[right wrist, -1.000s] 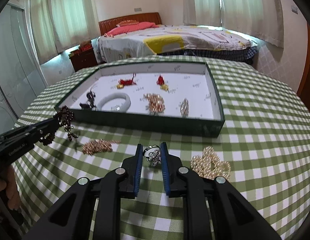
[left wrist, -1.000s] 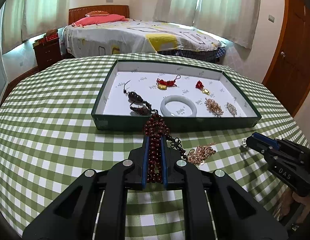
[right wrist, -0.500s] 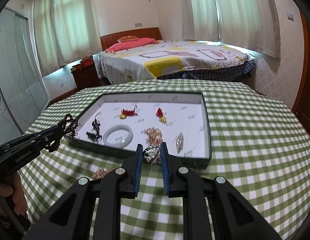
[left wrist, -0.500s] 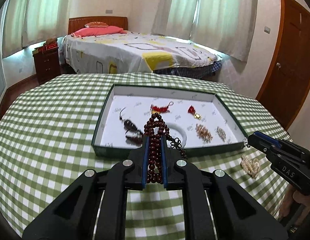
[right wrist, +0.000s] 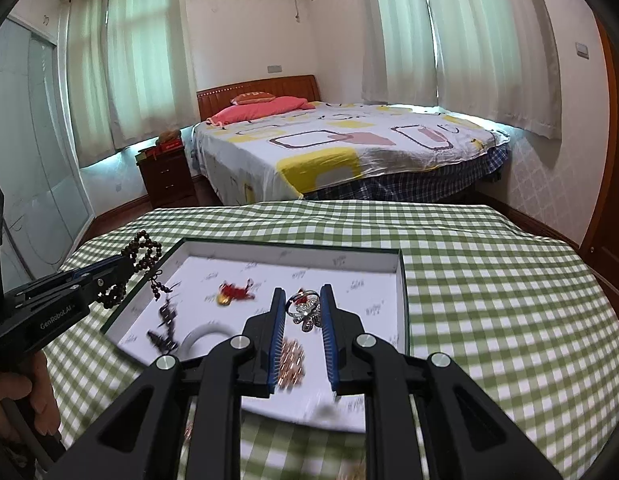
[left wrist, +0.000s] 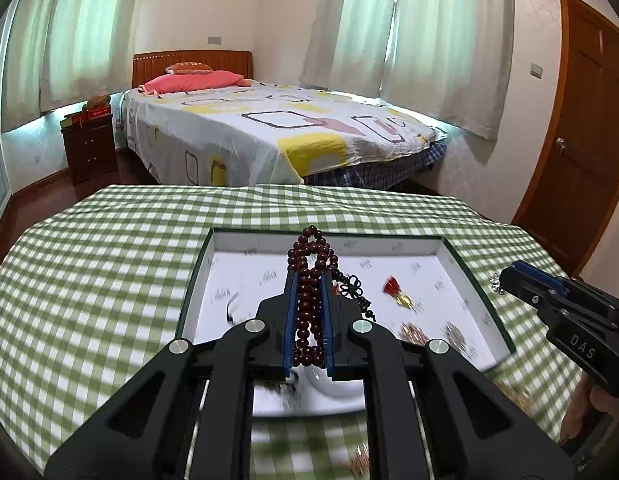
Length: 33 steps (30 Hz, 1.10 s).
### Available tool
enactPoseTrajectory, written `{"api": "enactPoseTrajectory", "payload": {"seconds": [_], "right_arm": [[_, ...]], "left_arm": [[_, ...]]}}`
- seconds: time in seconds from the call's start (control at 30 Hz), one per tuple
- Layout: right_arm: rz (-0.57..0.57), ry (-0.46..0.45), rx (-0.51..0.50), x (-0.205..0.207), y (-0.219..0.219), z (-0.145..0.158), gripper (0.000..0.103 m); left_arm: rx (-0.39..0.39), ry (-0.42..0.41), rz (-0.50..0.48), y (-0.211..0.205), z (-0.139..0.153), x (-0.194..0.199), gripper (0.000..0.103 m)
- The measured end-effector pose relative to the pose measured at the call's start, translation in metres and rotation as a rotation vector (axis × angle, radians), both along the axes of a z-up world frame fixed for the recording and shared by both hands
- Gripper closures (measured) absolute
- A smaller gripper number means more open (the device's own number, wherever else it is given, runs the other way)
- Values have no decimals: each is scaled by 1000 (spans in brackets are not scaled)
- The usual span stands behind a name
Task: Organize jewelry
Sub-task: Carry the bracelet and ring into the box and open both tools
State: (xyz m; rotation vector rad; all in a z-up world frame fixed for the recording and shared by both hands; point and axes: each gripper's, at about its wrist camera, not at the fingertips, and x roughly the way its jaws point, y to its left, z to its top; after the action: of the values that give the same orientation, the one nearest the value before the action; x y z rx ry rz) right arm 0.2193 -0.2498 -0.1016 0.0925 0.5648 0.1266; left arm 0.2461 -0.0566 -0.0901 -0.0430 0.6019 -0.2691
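My left hand-held gripper (left wrist: 308,300) is clamped nearly closed on the dark red bead bracelet (left wrist: 309,280); the strand runs between the blue pads, a loop sticks out past the tips and a knotted tassel hangs off to the right. My right hand-held gripper (right wrist: 303,308) pinches a silver flower ring (right wrist: 305,312) between its tips, jaws only slightly apart. Both loads hang above the green-rimmed tray (right wrist: 403,300), which sits on the checked desk (left wrist: 89,280). On its white floor I can make out two red-tasselled charms (right wrist: 233,293), a pale bangle (right wrist: 201,334), a dark beaded piece (right wrist: 165,320) and rose-gold chains (right wrist: 291,362), all smeared by blur. More jewelry seems to lie on the cloth near the bottom edge, too blurred to name.

I judge this the carry step, with both pieces over the tray but not yet set down. Next I should pick bare patches of white floor, lower each piece clear of the others, then open the jaws; the tassel could snag a neighbour.
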Motion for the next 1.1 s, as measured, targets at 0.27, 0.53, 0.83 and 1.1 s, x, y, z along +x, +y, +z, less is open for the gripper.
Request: {"api": "enactPoseTrajectory", "payload": {"seconds": [0.27,0.53,0.83,1.1], "right_arm": [[-12,68,-23,46,-6,-28,85],[-9,180,-40,72,-10,-59,85],[-11,233,-54,78,-9,-70,85],[-10,234,-47,79,-9,-68,84]], "left_arm": [[5,106,30,-3,-38,58,92],[26,199,47,-1,-68,78,92],[33,230,43,-3,-78,86,92],[28,252,41,-5,-85,89,92]]}}
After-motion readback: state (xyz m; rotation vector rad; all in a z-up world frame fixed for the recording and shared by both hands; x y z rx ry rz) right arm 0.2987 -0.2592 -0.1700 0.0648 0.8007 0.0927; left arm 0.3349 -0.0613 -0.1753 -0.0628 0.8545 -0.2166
